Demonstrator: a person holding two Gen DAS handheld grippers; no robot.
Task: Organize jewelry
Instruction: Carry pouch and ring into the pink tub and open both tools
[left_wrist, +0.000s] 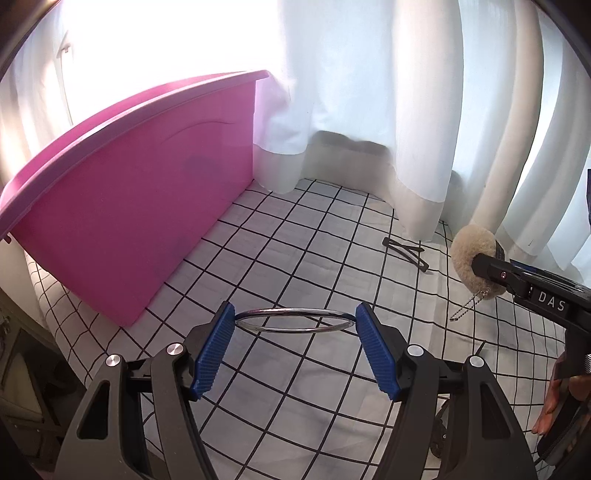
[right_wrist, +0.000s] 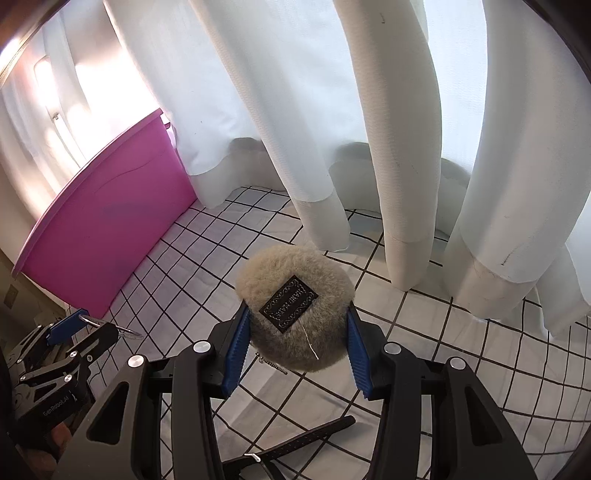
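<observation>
My left gripper (left_wrist: 295, 318) is shut on a silver bangle (left_wrist: 292, 320), held level between the blue pads above the checked cloth. It also shows at the far left of the right wrist view (right_wrist: 86, 325). My right gripper (right_wrist: 298, 325) is shut on a beige fluffy pom-pom charm (right_wrist: 295, 306) with a black label and a small ball chain; it shows in the left wrist view (left_wrist: 476, 264) at the right. A pink plastic box (left_wrist: 129, 206) stands at the left, also in the right wrist view (right_wrist: 110, 225).
A dark hair clip (left_wrist: 406, 253) lies on the white checked cloth (left_wrist: 314, 236) near the white curtains (left_wrist: 369, 92). A black strap with a buckle (right_wrist: 291, 448) lies on the cloth under my right gripper. The curtains hang along the back.
</observation>
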